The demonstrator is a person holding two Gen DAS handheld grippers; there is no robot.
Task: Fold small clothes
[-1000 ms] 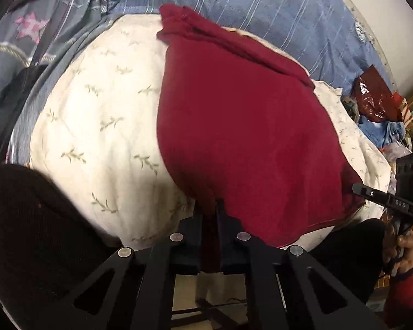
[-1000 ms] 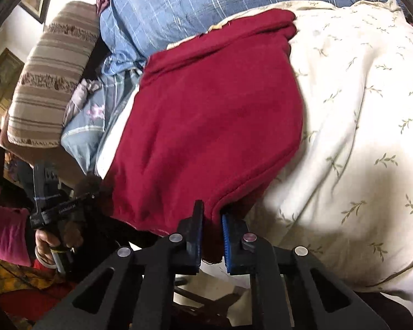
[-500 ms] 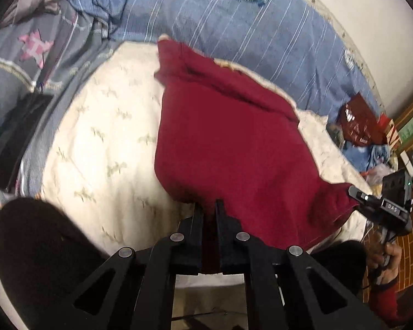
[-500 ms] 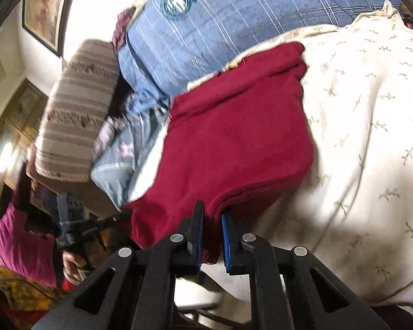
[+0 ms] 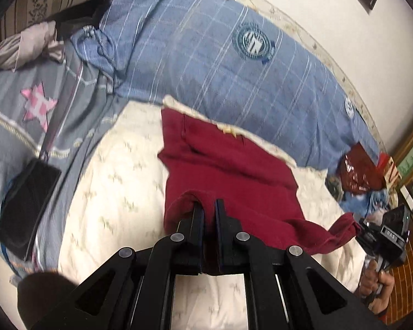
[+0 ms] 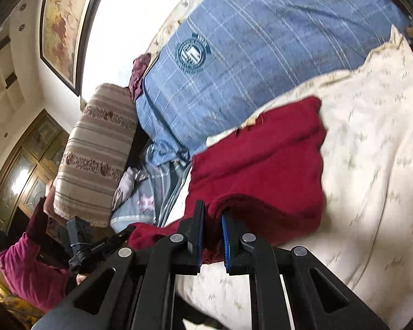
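Two grippers, each clamped on the near hem of one red garment. Left gripper: jaws narrow, a fold of red cloth pinched between them and bunched up just ahead of the tips. Right gripper: jaws slightly wider, blue pads showing, a thick roll of the hem caught between them. Garment stretched ahead of both grippers over a cream quilt with a faint sprig print, far edge doubled over in a band close to a blue checked pillow bearing a round crest. Near edge lifted off the quilt, hanging between the two grips; sagging lowest about midway in the left wrist view. From the left wrist: right gripper far off to the right, at the garment's other corner, held in a hand. From the right wrist: left gripper low to the left, held by a person in a pink sleeve. Grey bedding with a pink star to the left of the left gripper, a black flat object lying on it. Striped cushion up and left of the right gripper. Framed picture on the wall above it. Motion blur over quilt and garment edges.
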